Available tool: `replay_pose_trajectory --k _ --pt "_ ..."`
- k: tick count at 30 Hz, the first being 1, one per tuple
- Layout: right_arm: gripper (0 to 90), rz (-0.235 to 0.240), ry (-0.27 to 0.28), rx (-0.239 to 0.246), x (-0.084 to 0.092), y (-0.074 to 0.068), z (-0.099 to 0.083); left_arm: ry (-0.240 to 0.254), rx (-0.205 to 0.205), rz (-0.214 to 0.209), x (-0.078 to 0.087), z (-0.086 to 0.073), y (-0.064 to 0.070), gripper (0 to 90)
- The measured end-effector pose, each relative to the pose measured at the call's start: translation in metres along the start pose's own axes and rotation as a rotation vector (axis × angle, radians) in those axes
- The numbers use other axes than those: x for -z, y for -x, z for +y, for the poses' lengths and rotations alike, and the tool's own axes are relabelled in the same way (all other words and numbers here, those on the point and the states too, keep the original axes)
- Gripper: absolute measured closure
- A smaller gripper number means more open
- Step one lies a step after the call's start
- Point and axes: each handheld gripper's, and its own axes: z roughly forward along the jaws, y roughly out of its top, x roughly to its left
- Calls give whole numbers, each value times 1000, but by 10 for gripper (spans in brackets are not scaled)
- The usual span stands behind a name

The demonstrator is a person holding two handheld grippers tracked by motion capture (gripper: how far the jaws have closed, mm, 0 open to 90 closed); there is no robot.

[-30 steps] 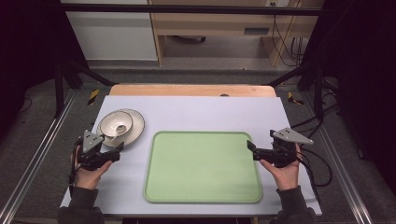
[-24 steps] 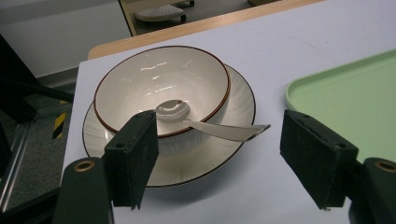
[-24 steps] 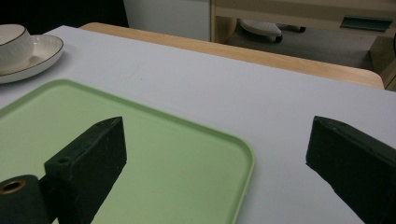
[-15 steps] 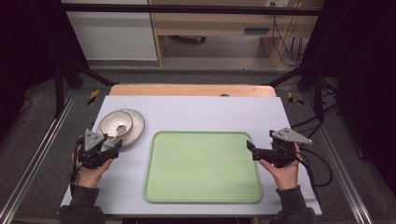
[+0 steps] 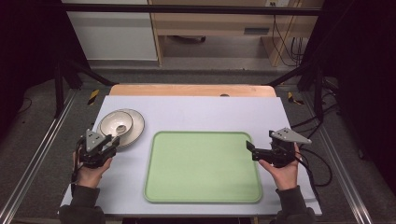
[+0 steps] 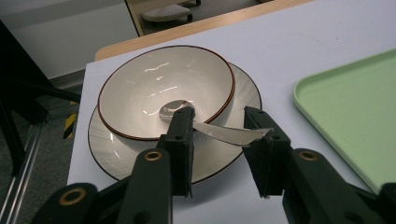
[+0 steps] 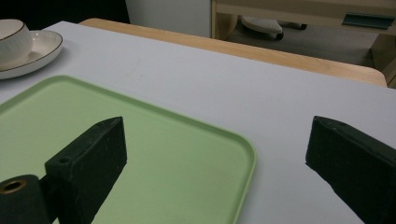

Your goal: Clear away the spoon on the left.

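**Spoon handle caught only at its tip**

High view: left gripper (image 5: 109, 141) at plate (image 5: 135, 133) and bowl (image 5: 116, 124); right gripper (image 5: 250, 148) idle over green tray (image 5: 203, 168).

Left gripper view: jaws just closing, part-open, around spoon (image 6: 219, 133) handle resting in bowl; could pivot, slip, clatter.

Right gripper view: jaws wide, empty.

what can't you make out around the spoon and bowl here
- Spoon handle end: left gripper view, behind one finger of the left hand-held gripper, whose jaws have just been closing around it; contact unclear.
- Plate near rim: same view, hidden by the jaws.
- Bowl: right gripper view, cut off by the left edge.
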Motion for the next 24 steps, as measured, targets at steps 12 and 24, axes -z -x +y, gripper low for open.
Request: replay_pose_trajectory --k 12,24 --pt "57 -1 -3 0 -1 0 0 4 -3 13 2 0 0 758" --pt "57 -2 -5 2 -1 0 0 2 -6 28 4 1 0 807"
